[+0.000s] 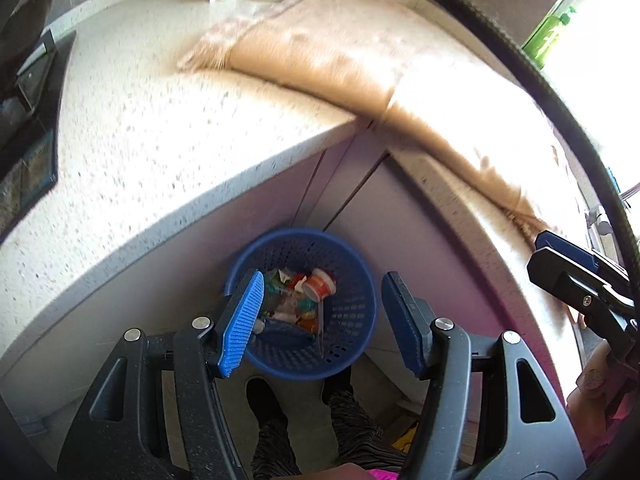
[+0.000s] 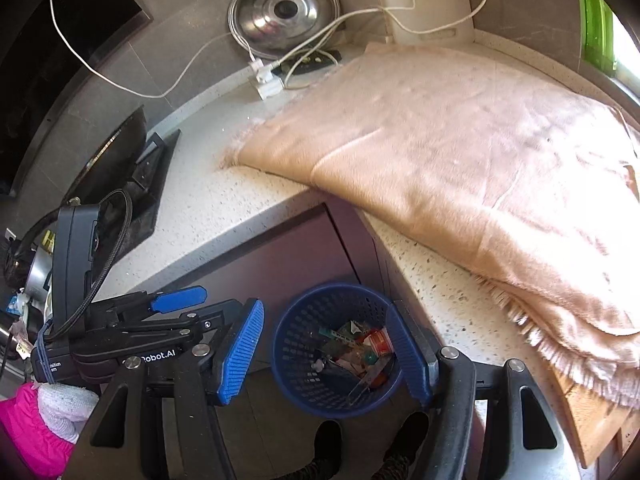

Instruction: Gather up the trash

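A round blue perforated basket (image 1: 352,320) stands on the floor in the corner under the counter. It holds several pieces of trash (image 1: 308,292), among them a small orange-and-white cup and wrappers. It also shows in the right wrist view (image 2: 296,344) with the trash (image 2: 356,352) inside. My left gripper (image 1: 324,320) is open and empty, hovering above the basket. My right gripper (image 2: 328,356) is open and empty, also above the basket. The left gripper's body (image 2: 120,336) shows at the left of the right wrist view.
A speckled white L-shaped counter (image 1: 160,128) surrounds the corner. A beige fringed cloth (image 2: 460,152) lies over its right part. A black cooktop (image 1: 28,128), a steel lid (image 2: 284,12), white cables and a power strip (image 2: 268,80) sit toward the back. The person's feet (image 1: 268,400) stand beside the basket.
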Tool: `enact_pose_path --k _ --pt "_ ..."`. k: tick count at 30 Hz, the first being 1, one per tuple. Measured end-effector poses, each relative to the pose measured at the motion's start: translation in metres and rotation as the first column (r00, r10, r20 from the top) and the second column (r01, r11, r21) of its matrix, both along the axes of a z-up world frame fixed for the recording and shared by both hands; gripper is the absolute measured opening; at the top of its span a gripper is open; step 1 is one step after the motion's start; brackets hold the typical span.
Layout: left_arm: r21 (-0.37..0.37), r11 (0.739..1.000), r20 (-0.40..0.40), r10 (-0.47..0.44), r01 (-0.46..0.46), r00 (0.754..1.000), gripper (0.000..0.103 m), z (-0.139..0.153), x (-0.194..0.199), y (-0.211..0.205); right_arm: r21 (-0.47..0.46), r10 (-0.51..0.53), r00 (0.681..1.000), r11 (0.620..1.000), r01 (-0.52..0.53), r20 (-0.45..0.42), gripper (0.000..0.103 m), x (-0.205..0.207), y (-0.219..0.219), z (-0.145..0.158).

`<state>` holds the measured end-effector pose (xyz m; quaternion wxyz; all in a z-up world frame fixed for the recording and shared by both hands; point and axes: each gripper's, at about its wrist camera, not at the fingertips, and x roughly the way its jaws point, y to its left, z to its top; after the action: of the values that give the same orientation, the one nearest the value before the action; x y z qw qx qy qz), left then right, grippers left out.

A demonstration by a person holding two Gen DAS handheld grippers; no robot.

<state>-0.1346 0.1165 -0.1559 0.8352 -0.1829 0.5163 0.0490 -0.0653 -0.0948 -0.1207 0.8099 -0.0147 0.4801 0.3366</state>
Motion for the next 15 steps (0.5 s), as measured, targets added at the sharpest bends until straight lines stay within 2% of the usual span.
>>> enact_pose_path --k 9,13,15 --pt "0.017 1.000 0.131 -0.019 0.017 0.991 0.063 0.061 0.009 -0.017 0.077 -0.044 0.998 0.996 0.040 0.053 0.070 0.003 -0.035 0.051" --pt "0.021 0.999 0.191 -0.038 0.035 0.981 0.063 0.091 0.019 -0.029 0.106 -0.073 0.993 0.992 0.064 0.089 0.075 0.006 -0.055 0.074" --pt "0.020 0.999 0.221 -0.042 0.038 0.974 0.070 0.102 0.024 -0.037 0.122 -0.091 0.989 0.990 0.077 0.113 0.079 0.009 -0.065 0.085"
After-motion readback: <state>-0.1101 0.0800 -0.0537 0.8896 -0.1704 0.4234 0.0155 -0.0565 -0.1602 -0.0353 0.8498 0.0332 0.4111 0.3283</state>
